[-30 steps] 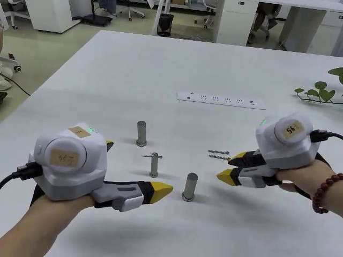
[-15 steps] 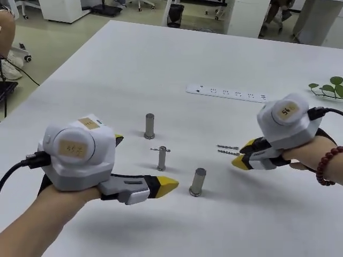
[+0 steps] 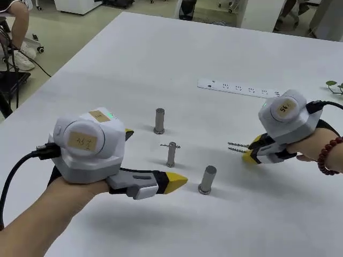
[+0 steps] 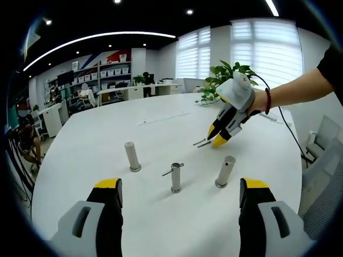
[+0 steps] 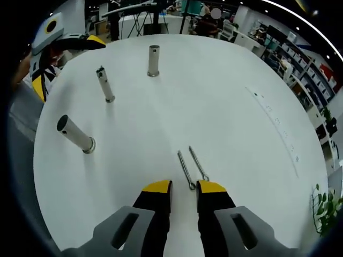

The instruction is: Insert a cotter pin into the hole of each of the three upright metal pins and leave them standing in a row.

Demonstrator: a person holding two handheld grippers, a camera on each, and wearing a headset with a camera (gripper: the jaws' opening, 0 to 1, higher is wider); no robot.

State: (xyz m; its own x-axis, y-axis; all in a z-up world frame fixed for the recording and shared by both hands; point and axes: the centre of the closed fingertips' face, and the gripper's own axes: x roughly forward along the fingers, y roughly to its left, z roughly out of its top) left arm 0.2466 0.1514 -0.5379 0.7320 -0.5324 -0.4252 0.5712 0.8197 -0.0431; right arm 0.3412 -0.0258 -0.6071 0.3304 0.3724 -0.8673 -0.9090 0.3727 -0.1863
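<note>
Three metal pins stand in a diagonal row on the white table: the far pin (image 3: 159,120), the middle pin (image 3: 171,153) with a cotter pin through its top, and the bare near pin (image 3: 207,179). Two loose cotter pins (image 3: 237,147) lie side by side to their right. My right gripper (image 3: 251,149) rests low at their ends. In the right gripper view its jaws stand a little apart, and the loose cotter pins (image 5: 192,167) reach into the gap of the right gripper (image 5: 184,188). My left gripper (image 4: 179,187) is wide open, facing the row with nothing between its fingers.
A white power strip (image 3: 238,88) lies farther back on the table. A green plant (image 3: 335,85) pokes in at the right edge. Office chairs and a seated person are on the floor beyond the table's left side.
My right gripper has moved in to the ends of the loose cotter pins, and its jaws have narrowed. The left gripper stays wide open. The head camera has shifted.
</note>
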